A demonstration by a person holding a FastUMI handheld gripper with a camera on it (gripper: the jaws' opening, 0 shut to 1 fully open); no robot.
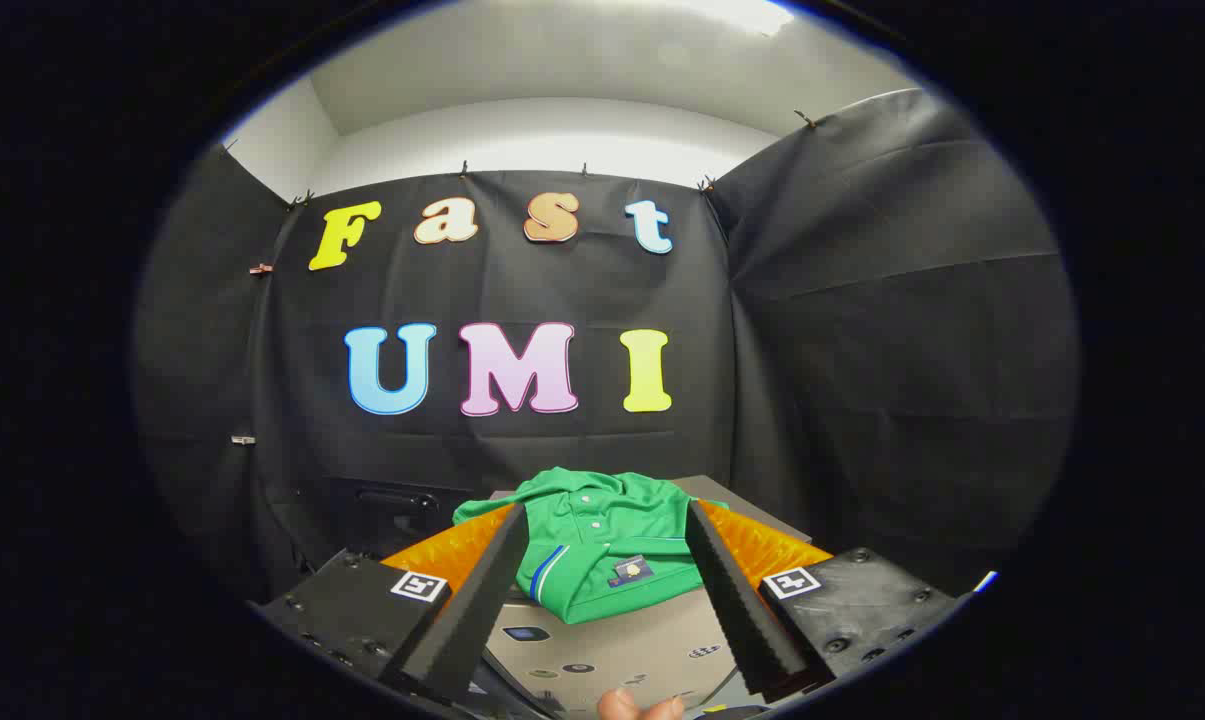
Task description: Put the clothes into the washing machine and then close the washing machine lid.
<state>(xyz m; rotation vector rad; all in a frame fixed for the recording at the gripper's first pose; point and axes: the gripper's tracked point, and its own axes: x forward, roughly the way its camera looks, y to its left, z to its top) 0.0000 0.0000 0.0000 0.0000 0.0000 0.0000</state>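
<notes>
Claw (602,530) wide open, empty; green shirt (602,545) between fingers.

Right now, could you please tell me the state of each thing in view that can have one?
Gripper: open, fingers spread apart, holding nothing.
Green shirt: lying crumpled on top of the washing machine, between and just beyond the fingers, not gripped.
Washing machine: shirt not inside yet; whether its lid is open or shut cannot be told from here.
Fingertip: of a person, below the fingers, touching nothing visible.
</notes>
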